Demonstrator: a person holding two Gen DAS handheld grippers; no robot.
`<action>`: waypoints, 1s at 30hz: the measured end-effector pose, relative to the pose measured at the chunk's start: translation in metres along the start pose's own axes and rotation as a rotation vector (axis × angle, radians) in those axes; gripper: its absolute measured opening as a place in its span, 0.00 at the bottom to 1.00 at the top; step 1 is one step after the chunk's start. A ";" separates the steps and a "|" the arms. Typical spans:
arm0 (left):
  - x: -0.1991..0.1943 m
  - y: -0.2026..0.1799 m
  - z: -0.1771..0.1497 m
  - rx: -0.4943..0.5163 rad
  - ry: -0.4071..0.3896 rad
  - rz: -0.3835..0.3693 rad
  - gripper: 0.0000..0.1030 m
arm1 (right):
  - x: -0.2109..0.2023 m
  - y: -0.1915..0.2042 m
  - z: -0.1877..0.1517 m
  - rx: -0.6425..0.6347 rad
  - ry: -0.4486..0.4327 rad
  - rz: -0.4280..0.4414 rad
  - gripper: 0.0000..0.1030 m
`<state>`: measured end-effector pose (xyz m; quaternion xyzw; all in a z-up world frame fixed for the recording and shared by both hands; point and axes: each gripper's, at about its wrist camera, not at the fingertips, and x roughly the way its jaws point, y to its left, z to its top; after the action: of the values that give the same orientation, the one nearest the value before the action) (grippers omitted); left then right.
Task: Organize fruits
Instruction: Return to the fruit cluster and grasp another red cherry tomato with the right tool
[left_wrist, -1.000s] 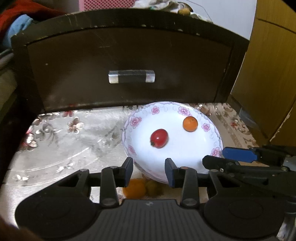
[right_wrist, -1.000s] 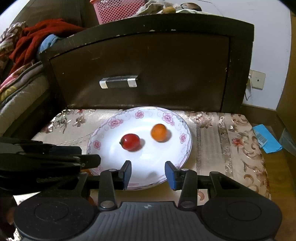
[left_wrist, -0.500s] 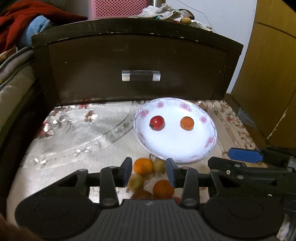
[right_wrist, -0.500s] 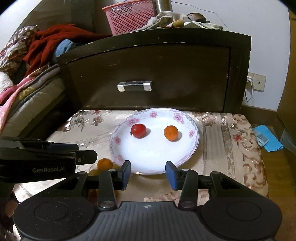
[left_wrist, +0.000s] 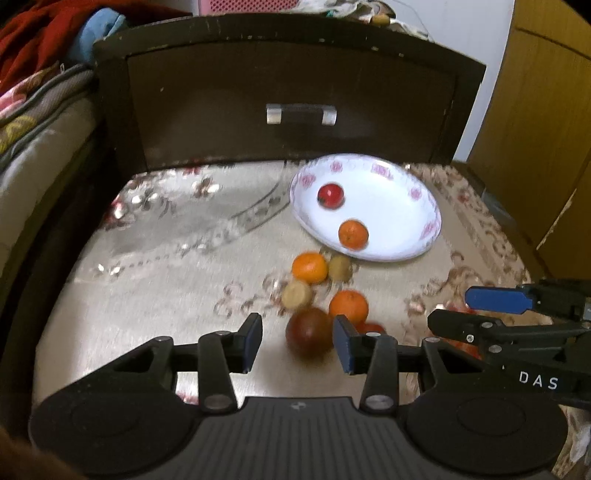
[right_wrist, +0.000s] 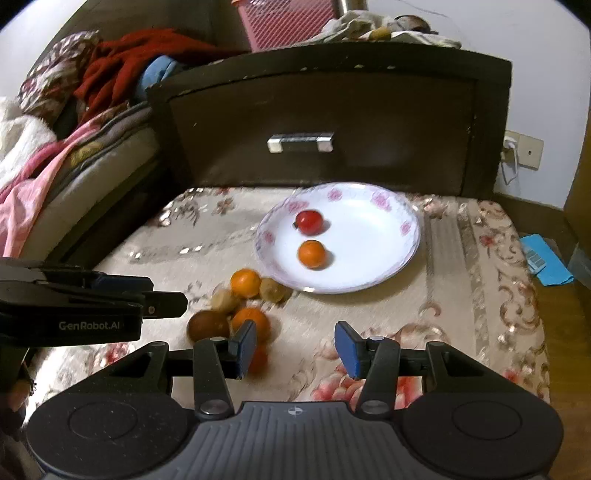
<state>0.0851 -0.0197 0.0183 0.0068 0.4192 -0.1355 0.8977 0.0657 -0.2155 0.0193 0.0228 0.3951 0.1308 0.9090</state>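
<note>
We held both claws wide and empty above the cloth-covered tabletop (right_wrist: 461, 306). The left claw (left_wrist: 297, 341) hung over the loose pile of fruit, its pads on either side of a dark reddish-brown round fruit (left_wrist: 309, 336), not yet touching it. The right claw (right_wrist: 295, 345) hovered just right of the same pile, its left pad in front of an orange (right_wrist: 251, 323). On the white floral plate (right_wrist: 376, 258) lay a small red tomato (right_wrist: 309, 221) and a small orange (right_wrist: 312, 253), apart from each other. Beside the plate's near rim sat another orange (right_wrist: 245, 283) and two yellowish-brown small fruits (right_wrist: 272, 290); the blur kept us from naming them. We judged the dark fruit light, smooth and prone to roll, with a skin that could bruise, so it wanted a gentle grip across its widest middle.
</note>
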 end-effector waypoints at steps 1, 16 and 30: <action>0.000 0.000 -0.003 0.000 0.006 -0.001 0.49 | 0.000 0.001 -0.002 -0.003 0.007 0.001 0.41; 0.011 0.017 -0.023 -0.006 0.070 -0.007 0.52 | 0.029 0.019 -0.018 -0.094 0.108 0.075 0.42; 0.027 0.019 -0.025 -0.001 0.110 -0.032 0.53 | 0.065 0.027 -0.012 -0.139 0.132 0.107 0.40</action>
<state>0.0873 -0.0044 -0.0202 0.0070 0.4680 -0.1489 0.8711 0.0934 -0.1736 -0.0315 -0.0280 0.4424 0.2077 0.8720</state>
